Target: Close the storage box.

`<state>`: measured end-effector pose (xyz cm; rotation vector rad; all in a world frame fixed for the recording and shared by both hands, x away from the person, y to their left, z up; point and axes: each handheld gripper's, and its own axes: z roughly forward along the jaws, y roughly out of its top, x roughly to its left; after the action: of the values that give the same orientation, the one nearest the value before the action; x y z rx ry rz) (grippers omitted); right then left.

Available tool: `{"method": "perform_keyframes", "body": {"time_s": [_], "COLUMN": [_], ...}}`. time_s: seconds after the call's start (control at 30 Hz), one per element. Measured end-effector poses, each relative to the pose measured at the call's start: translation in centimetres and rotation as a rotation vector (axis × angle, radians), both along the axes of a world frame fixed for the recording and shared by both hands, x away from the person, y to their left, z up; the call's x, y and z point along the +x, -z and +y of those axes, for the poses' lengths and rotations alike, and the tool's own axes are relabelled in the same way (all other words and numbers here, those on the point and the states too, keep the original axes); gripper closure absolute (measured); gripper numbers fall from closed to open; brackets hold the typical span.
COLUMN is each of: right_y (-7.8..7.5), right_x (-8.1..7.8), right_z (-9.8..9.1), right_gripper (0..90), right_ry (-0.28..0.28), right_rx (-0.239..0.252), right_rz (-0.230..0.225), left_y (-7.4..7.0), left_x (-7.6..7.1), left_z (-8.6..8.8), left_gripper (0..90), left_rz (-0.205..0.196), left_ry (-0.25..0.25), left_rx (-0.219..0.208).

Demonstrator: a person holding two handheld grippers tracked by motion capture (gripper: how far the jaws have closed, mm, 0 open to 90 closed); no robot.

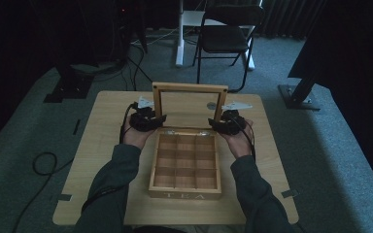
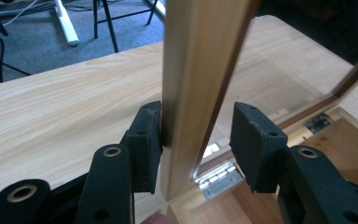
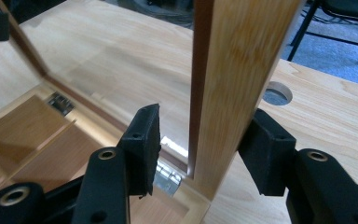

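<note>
A wooden tea box [image 1: 184,195] with several empty compartments stands on the table, its glass-paned lid [image 1: 190,88] upright at the back. My left gripper [image 1: 148,120] straddles the lid's left side rail [image 2: 196,70] just above the hinge [image 2: 219,177]. In the left gripper view [image 2: 196,116] one pad [image 2: 149,140] touches the rail, while the other [image 2: 254,140] stands apart from it. My right gripper [image 1: 228,122] straddles the lid's right side rail [image 3: 237,60]. In the right gripper view [image 3: 206,116] the outer pad [image 3: 268,149] lies against the wood and the inner pad [image 3: 142,144] is off it.
The box sits mid-table on a light wooden tabletop [image 1: 107,126] with a round cable hole [image 3: 277,93] behind the lid. A black folding chair [image 1: 226,34] and stand legs are beyond the far edge. Cables [image 1: 43,162] lie on the carpet at the left.
</note>
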<state>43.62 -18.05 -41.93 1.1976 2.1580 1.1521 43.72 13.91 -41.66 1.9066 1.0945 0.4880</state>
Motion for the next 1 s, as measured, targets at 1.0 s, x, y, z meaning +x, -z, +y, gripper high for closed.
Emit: {"method": "perform_keyframes", "body": {"time_s": [1.0], "right_y": [-2.3], "right_x": [-5.6], "right_z": [-2.4], "right_gripper": [59.9], "right_ry": [0.015], "right_rx": [0.028], "right_rz": [-0.09], "left_y": [0.7], "left_x": [-3.0], "left_z": [0.7], "left_gripper": [46.0], "left_rz": [-0.07], "left_ry": [0.056], "left_rx": [-0.017]}}
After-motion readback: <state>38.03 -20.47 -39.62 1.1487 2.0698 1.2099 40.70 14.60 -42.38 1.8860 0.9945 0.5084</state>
